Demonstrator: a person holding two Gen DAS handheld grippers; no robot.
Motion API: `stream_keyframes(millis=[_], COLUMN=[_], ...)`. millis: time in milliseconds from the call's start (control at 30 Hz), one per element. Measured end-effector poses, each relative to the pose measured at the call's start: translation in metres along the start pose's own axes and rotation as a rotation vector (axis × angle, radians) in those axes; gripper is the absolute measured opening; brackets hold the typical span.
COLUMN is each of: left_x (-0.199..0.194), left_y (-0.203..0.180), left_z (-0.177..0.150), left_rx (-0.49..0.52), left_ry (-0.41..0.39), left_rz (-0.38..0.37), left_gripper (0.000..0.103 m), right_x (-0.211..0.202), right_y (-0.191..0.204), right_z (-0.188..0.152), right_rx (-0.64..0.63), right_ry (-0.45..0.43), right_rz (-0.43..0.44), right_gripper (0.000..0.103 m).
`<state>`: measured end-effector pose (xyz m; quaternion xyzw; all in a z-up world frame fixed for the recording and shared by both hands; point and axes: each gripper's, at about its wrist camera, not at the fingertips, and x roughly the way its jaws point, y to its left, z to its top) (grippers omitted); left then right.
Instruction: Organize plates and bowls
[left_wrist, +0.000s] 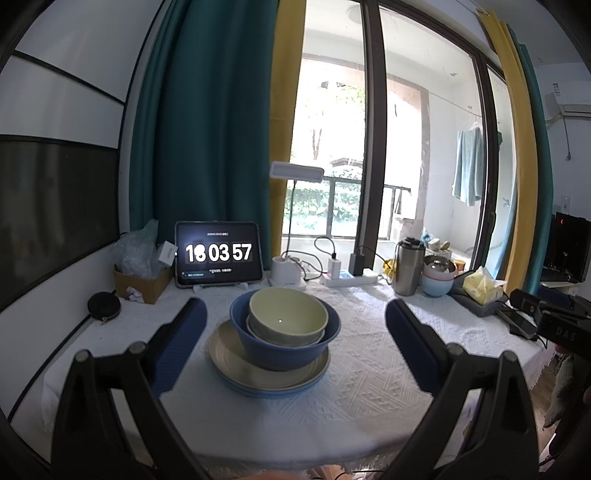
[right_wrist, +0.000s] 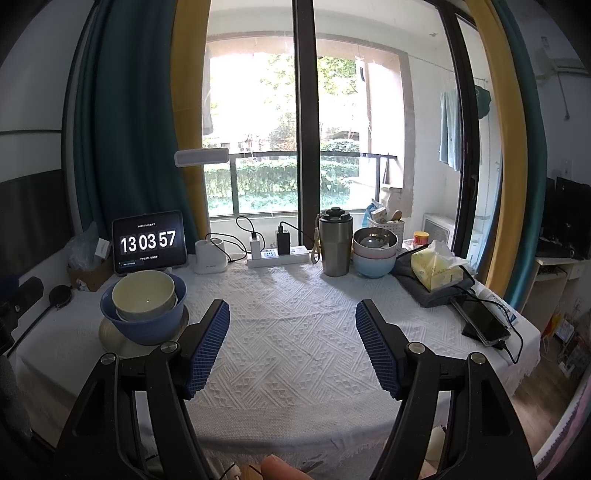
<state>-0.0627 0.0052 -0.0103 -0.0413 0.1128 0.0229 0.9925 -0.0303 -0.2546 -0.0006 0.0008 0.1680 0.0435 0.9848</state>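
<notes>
A cream bowl (left_wrist: 288, 314) sits nested in a blue bowl (left_wrist: 280, 349), which rests on a beige plate (left_wrist: 236, 363) stacked over a blue plate (left_wrist: 273, 390). My left gripper (left_wrist: 295, 314) is open, its fingers spread on either side of this stack, touching nothing. In the right wrist view the same stack, cream bowl (right_wrist: 143, 294) in blue bowl (right_wrist: 147, 326) on the beige plate (right_wrist: 112, 339), stands to the left. My right gripper (right_wrist: 291, 314) is open over bare tablecloth, right of the stack. The right gripper's body (left_wrist: 554, 321) shows at the left view's right edge.
Along the table's back edge stand a tablet clock (right_wrist: 149, 242), a lamp base (right_wrist: 210, 256), a power strip (right_wrist: 277, 258), a steel tumbler (right_wrist: 335, 243) and stacked bowls (right_wrist: 375, 251). A tissue pack (right_wrist: 436, 267) and phone (right_wrist: 484, 323) lie at right. A cardboard box (left_wrist: 142, 280) sits at back left.
</notes>
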Motion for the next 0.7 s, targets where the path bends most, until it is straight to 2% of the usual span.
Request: stream_keyframes(millis=[700], left_x=[-0.0033], left_y=[-0.0031], left_z=[-0.0002], left_rx=[0.018], left_ry=[-0.008], left_rz=[-0.018], left_gripper=[0.098], right_x=[0.0014], right_y=[0.0014], right_z=[-0.0013], right_rx=[-0.001], right_ry=[0.003], right_rz=[0.001], right_gripper=[0.074])
